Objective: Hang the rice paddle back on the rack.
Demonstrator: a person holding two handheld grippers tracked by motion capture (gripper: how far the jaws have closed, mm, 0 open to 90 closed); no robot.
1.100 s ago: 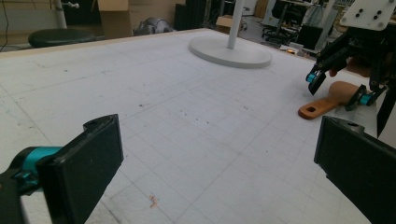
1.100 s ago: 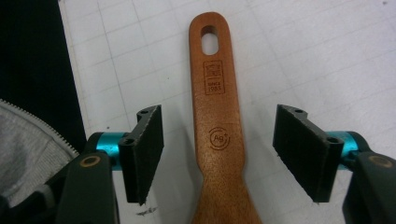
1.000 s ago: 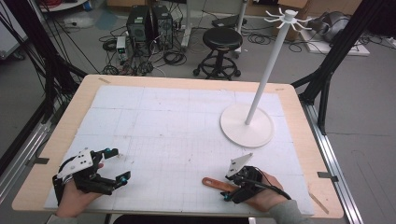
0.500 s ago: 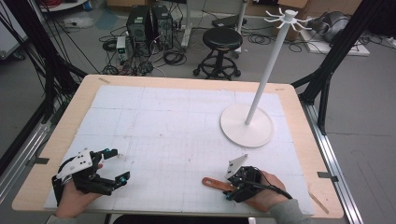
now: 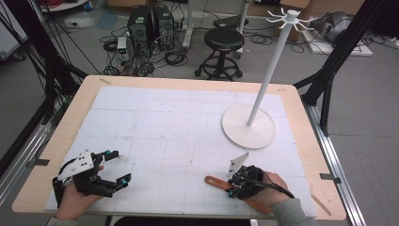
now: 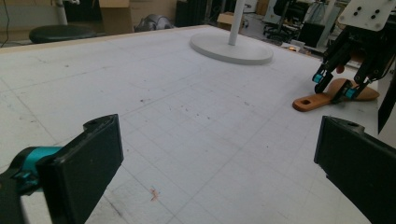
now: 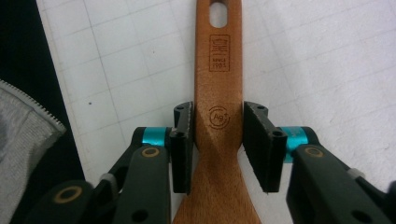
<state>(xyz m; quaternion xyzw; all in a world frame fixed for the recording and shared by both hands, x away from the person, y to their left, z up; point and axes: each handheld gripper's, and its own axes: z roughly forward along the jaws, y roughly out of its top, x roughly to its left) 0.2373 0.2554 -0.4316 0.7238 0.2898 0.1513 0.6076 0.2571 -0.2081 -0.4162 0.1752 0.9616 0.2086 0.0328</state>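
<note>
Wooden spatula (image 5: pixel 225 183) lies flat near the front right edge of the desk (image 5: pixel 188 84), on the white gridded mat (image 5: pixel 179 122). From the high view we see our right gripper (image 5: pixel 234 185) bent over its middle, the hand behind it covering the broad end, while the narrow end with its hanging hole pokes out to the left. Our left gripper (image 5: pixel 118 168) sits well apart at the front left, jaws spread wide with nothing between them. A white hook stand (image 5: pixel 263 94) rises from its round base on the right half of the mat, and beyond the desk stand a black stool (image 5: pixel 225 40) and a computer tower (image 5: pixel 149 23).

In the left gripper view we look low across the mat between our own two released jaws. Here the spatula (image 6: pixel 327 95) shows its thickness and the hole at its near end, and the right gripper (image 6: pixel 338 86) stands over it, its blue-tipped jaws astride the handle. The stand's base (image 6: pixel 231 49) lies farther back.

The right gripper view gives what the others cannot: the spatula (image 7: pixel 219 84) runs straight up between our jaws, with a stamped crest below the hole and a round mark at the neck. The jaws have just been closing on it; the left pad (image 7: pixel 184 140) and the right pad (image 7: pixel 259 140) now sit against the handle's edges where it starts to widen, grasping it. A grey zipped sleeve (image 7: pixel 23 135) shows at the left edge.
</note>
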